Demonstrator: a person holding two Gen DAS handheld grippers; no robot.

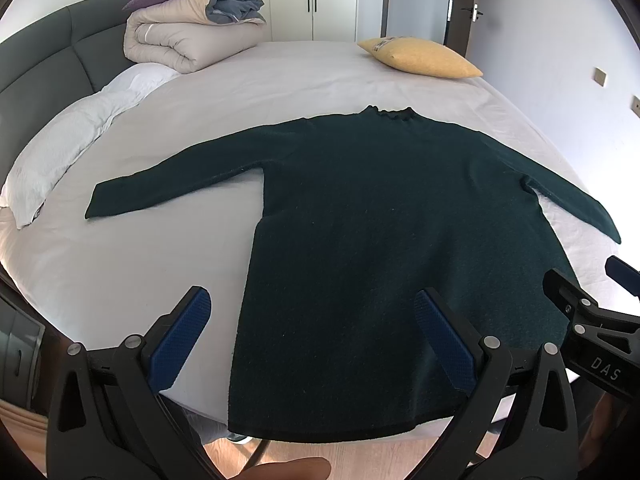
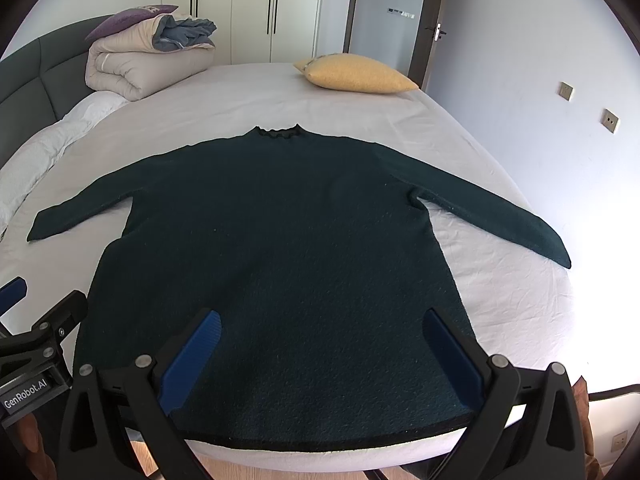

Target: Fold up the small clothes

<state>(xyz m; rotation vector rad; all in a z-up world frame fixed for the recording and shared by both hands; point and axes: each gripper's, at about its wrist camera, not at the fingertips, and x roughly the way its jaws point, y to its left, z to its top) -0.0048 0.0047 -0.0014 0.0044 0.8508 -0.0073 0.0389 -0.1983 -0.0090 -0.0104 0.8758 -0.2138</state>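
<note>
A dark green long-sleeved sweater (image 1: pixel 380 216) lies flat on the white bed sheet (image 1: pixel 248 80), collar away from me, both sleeves spread out, hem at the near bed edge. It also shows in the right wrist view (image 2: pixel 288 248). My left gripper (image 1: pixel 312 304) is open and empty, hovering over the sweater's lower left edge. My right gripper (image 2: pixel 322 320) is open and empty above the sweater's lower body. The right gripper shows at the right edge of the left wrist view (image 1: pixel 592 312), and the left gripper at the left edge of the right wrist view (image 2: pixel 36 332).
A folded beige duvet (image 1: pixel 188 36) with a purple pillow sits at the far left by the dark headboard (image 1: pixel 36 68). A yellow cushion (image 1: pixel 420 58) lies at the far right. A white pillow (image 1: pixel 68 140) lies on the left. Wood floor (image 2: pixel 280 468) is below the bed edge.
</note>
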